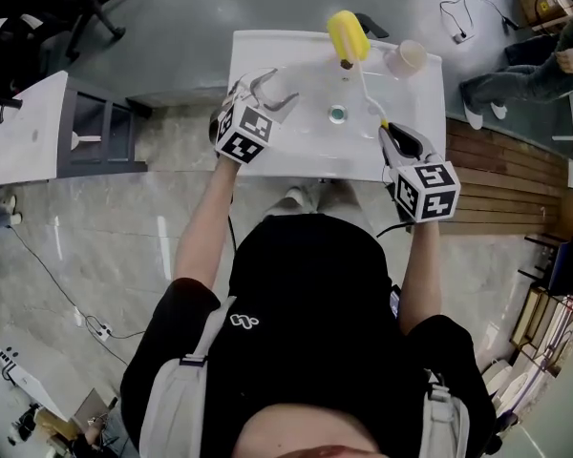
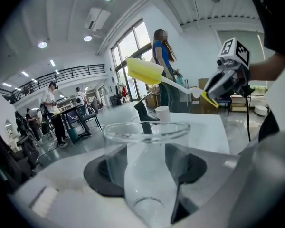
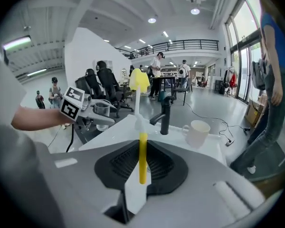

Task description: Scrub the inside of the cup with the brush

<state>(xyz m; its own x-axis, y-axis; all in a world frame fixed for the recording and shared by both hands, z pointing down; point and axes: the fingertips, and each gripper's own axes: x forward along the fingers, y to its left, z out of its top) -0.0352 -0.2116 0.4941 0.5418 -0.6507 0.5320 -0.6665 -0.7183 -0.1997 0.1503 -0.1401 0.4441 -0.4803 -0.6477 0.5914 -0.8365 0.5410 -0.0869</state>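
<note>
Grip, left side: the pads (image 2: 95, 175) of the left gripper (image 1: 267, 92) are clamped on the cup (image 2: 147, 184), one on each side of the clear glass.
Cup, which way: it lies along the jaws, with its bottom near the hand and its open mouth facing away, toward the back of the sink (image 1: 296, 156).
Cup, where: up in the air over the left part of the sink, not touching it.
Grip, right side: the pads (image 3: 115, 163) of the right gripper (image 1: 390, 134) are squeezed tight on the yellow end of the brush (image 3: 142, 151).
Brush, which way: long and thin, it runs straight out from the jaws. First comes the yellow grip, then the white stick, then the yellow sponge head (image 1: 348, 34) at the far end.
Brush, where: the stick crosses over the right part of the sink, and the head sits up over the sink's back edge. It is apart from the cup, not inside it.
Other things: a black tap (image 1: 368, 24) stands at the back edge of the sink, just beside the sponge head. A white mug (image 1: 406, 57) sits on the back right corner of the sink. The drain (image 1: 337, 114) is in the middle of the sink.
</note>
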